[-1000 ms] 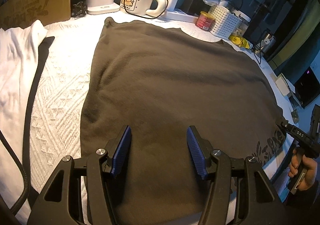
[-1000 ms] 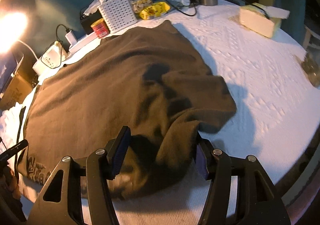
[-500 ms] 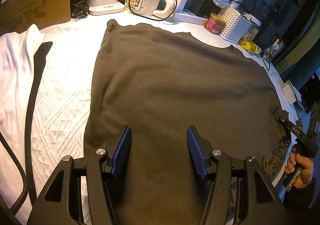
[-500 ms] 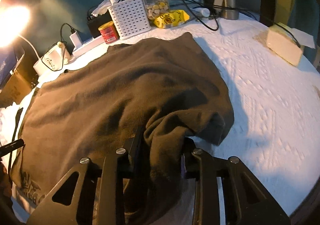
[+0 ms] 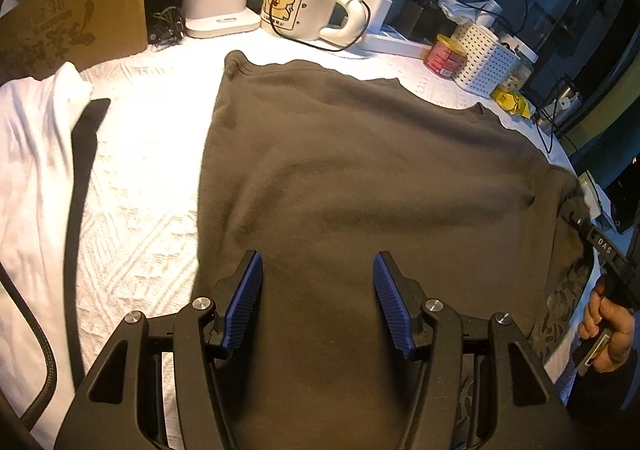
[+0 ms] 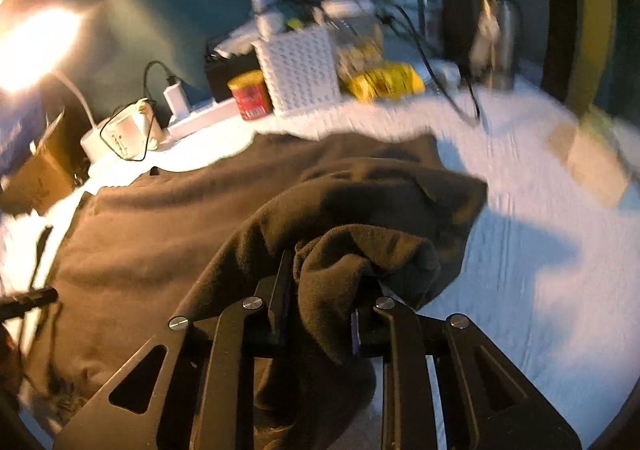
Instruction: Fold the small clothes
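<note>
Partly bunched brown garment [image 6: 352, 262] hides right jaws' pads.

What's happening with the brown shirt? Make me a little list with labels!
Shirt: brown shirt spread on a white tablecloth
Right gripper: closing on a bunched fold of the shirt
Left gripper: open above the shirt, holding nothing
Beside it: white cloth at the left
Behind: mug, red can, white basket
</note>
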{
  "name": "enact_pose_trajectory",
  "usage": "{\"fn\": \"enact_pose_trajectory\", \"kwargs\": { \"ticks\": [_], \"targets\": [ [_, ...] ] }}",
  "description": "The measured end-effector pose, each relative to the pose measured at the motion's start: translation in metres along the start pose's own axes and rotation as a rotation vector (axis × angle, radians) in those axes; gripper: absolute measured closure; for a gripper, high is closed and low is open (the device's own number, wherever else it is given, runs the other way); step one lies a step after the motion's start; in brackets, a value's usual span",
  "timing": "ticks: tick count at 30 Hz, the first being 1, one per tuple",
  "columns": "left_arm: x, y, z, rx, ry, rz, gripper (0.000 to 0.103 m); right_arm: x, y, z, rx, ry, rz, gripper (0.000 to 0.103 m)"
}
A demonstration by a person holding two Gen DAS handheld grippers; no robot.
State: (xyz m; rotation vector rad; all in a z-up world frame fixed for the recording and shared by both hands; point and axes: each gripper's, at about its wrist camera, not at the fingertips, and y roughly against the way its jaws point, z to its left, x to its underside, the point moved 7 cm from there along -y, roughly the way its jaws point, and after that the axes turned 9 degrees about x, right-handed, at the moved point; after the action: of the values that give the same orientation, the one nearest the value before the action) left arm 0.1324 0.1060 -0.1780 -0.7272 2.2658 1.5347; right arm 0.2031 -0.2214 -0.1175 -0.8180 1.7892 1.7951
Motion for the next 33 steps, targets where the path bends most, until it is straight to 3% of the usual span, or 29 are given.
{"fn": "enact_pose_trajectory", "kwargs": {
  "ticks": [10,15,23,33],
  "targets": [
    [-0.005,0.025,0.014,-0.004,-0.014,-0.076,0.045,-0.037,0.037,0.066,-0.072,0.145,-0.104,0.082],
    [-0.004,0.037,0.022,0.013,-0.019,-0.114,0.045,-0.039,0.048,0.114,-0.154,0.199,-0.105,0.083],
    [-0.006,0.057,0.034,0.037,-0.03,-0.166,0.045,-0.021,0.055,0.186,-0.238,0.297,-0.081,0.083],
    [0.003,0.069,0.055,0.045,-0.005,-0.192,0.045,0.031,0.061,0.257,-0.333,0.468,-0.026,0.083]
  ]
}}
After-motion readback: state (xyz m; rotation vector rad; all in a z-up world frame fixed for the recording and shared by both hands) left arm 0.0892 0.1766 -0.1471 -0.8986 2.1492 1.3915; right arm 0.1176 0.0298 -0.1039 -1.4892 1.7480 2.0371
